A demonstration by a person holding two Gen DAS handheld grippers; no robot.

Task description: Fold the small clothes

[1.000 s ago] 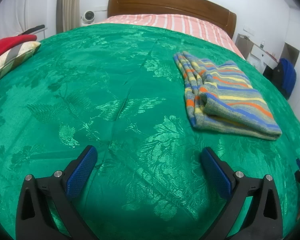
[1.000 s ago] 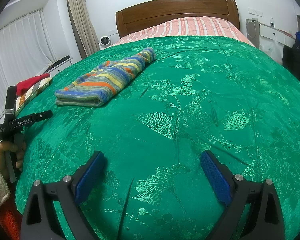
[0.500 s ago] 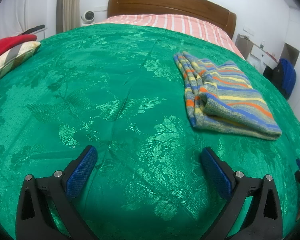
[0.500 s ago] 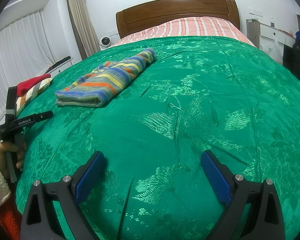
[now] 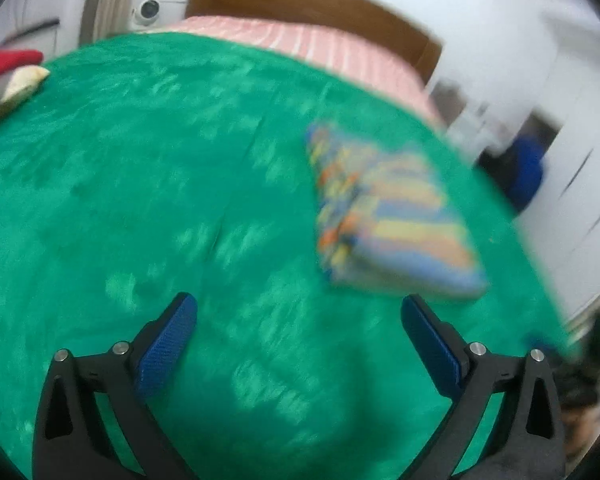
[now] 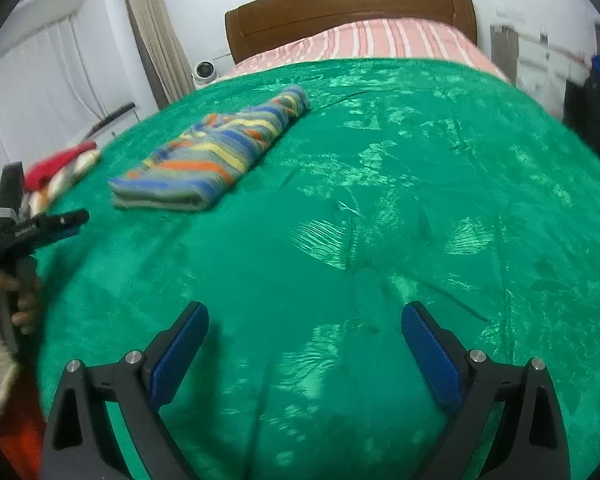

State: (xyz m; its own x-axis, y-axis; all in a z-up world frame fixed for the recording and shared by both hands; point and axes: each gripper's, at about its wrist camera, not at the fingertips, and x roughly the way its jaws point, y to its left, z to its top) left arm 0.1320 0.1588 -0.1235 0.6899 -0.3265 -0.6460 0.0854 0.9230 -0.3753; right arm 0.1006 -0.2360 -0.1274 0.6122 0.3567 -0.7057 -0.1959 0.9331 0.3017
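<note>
Through your left wrist camera everything is smeared where half a second ago it was sharp, so you have just started swinging this hand; the left gripper [image 5: 298, 344] has its blue pads spread wide with nothing between them, only green bedspread [image 5: 148, 184] beneath; the striped garment [image 5: 384, 216] lies folded in a compact bundle toward the right edge of the bed, its near end just beyond your right-hand pad, and it has slid toward the middle of the frame, which suggests you are turning toward it or tilting the hand; the red and cream clothes [image 5: 4, 76] sit at the far left edge, near the head of the bed

Through your right wrist camera the picture is only mildly soft, so this hand has moved little; the right gripper [image 6: 304, 344] also stands fully parted and empty over bare bedspread near the foot edge; the striped garment [image 6: 216, 156] rests toward the left side of the bed, well apart from these pads, and your left hand [image 6: 16, 300] with its tool shows at the left edge of the frame

The bundle looks finished, so I judge this piece done; your fresh motion likely means moving it aside or fetching the next item from the left edge
</note>
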